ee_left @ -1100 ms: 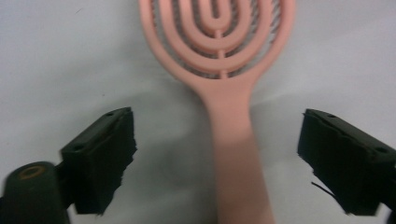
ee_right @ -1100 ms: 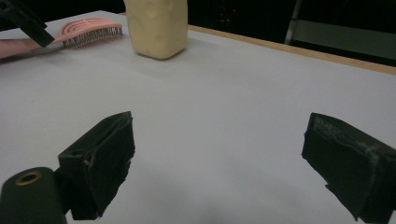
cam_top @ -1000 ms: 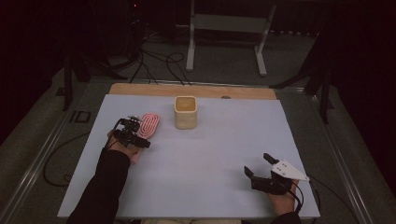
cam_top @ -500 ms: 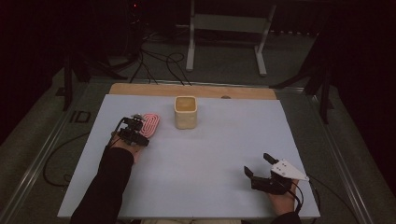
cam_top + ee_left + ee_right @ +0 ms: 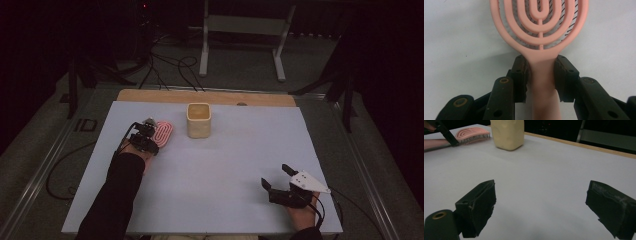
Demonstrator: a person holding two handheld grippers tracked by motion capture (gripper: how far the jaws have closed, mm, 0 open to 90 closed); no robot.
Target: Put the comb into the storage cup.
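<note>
A pink hairbrush (image 5: 164, 133) with a looped open head lies flat on the white table, left of a cream square cup (image 5: 199, 120). My left gripper (image 5: 151, 136) is at the brush's near end. In the left gripper view, both black jaws of the left gripper (image 5: 541, 68) press the sides of the brush's handle (image 5: 541, 82) just below the head (image 5: 539, 23). My right gripper (image 5: 275, 175) rests near the front right of the table, open and holding nothing. In the right gripper view, the right gripper (image 5: 541, 200) has its jaws spread wide over bare table, with the brush (image 5: 472, 133) and cup (image 5: 507, 132) far off.
A wooden strip (image 5: 210, 96) runs along the table's far edge. Beyond it stand a metal frame (image 5: 245, 30) and floor cables (image 5: 165, 65). White surface (image 5: 225, 160) stretches between the two grippers.
My left gripper has edged slightly forward onto the brush handle. The right gripper has stayed in place.
</note>
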